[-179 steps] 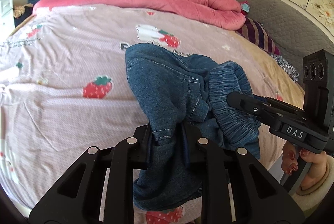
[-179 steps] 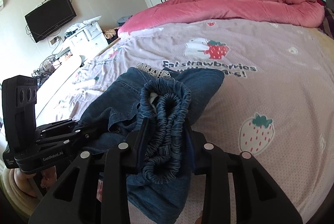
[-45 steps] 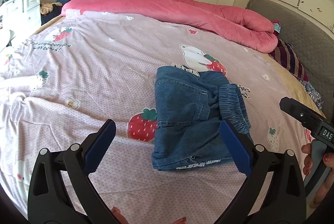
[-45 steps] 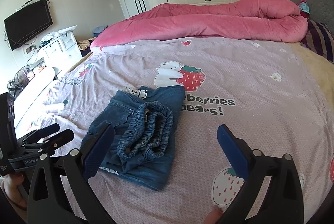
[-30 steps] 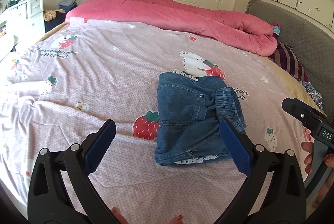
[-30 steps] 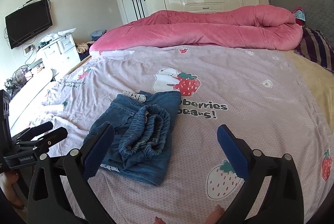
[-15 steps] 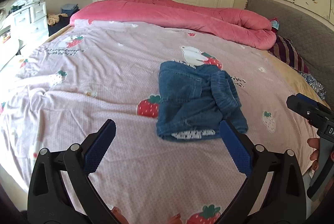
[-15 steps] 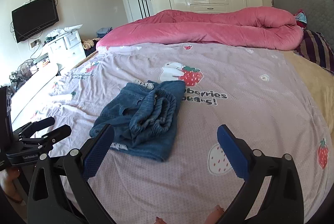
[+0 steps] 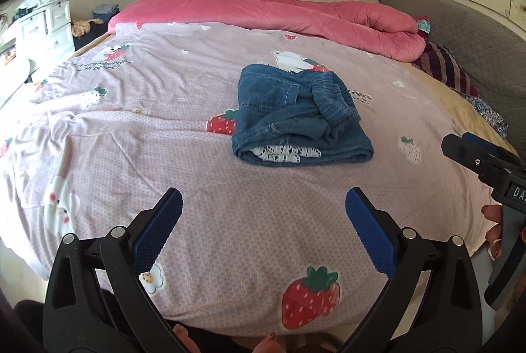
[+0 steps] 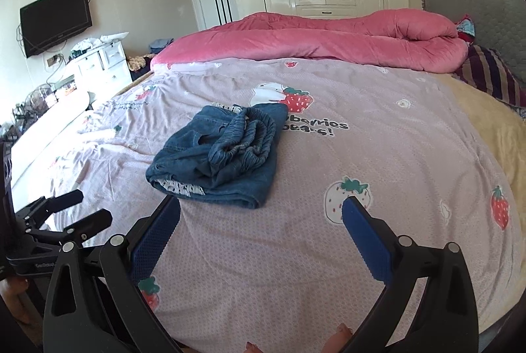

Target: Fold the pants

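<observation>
Folded denim pants (image 9: 300,114) (elastic waistband bunched on top), on bedsheet (image 9: 164,136); both grippers' jaws apart

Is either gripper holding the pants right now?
No, the folded pants lie free on the bed, both grippers open and apart from them.

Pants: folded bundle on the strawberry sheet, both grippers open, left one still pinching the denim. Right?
Not quite. The left gripper is open but holds nothing; the left wrist view shows the pants lying apart from it on the strawberry sheet. The right gripper is open too.
</observation>
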{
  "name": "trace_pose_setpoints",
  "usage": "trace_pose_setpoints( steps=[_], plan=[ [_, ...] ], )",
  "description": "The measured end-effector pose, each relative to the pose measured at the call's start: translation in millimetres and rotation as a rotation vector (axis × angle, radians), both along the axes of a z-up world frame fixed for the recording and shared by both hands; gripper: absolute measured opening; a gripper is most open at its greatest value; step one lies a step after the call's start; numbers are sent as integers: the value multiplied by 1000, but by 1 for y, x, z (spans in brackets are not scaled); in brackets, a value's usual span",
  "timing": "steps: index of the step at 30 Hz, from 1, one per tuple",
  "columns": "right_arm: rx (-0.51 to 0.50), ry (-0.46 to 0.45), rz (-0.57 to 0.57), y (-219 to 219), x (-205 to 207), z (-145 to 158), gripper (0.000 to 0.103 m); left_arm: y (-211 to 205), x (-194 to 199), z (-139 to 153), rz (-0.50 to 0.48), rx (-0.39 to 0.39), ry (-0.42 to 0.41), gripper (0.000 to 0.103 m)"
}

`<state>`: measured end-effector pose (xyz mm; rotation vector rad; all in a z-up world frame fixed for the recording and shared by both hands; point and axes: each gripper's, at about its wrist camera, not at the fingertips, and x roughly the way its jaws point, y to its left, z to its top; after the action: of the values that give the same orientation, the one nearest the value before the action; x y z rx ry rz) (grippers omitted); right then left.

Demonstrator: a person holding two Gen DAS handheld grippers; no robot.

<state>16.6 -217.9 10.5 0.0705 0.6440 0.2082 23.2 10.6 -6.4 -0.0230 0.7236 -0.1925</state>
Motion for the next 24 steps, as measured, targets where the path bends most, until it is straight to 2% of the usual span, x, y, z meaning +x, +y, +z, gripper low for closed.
trace_pose_setpoints(
  steps=[12,24],
  plan=[
    [2,53,25,11,-24,-20,98,10,-17,-16,57,-13,17,93],
    [-9,74,11,16,-33,-37,98,12,-21,-20,69,-9,35,93]
  ],
)
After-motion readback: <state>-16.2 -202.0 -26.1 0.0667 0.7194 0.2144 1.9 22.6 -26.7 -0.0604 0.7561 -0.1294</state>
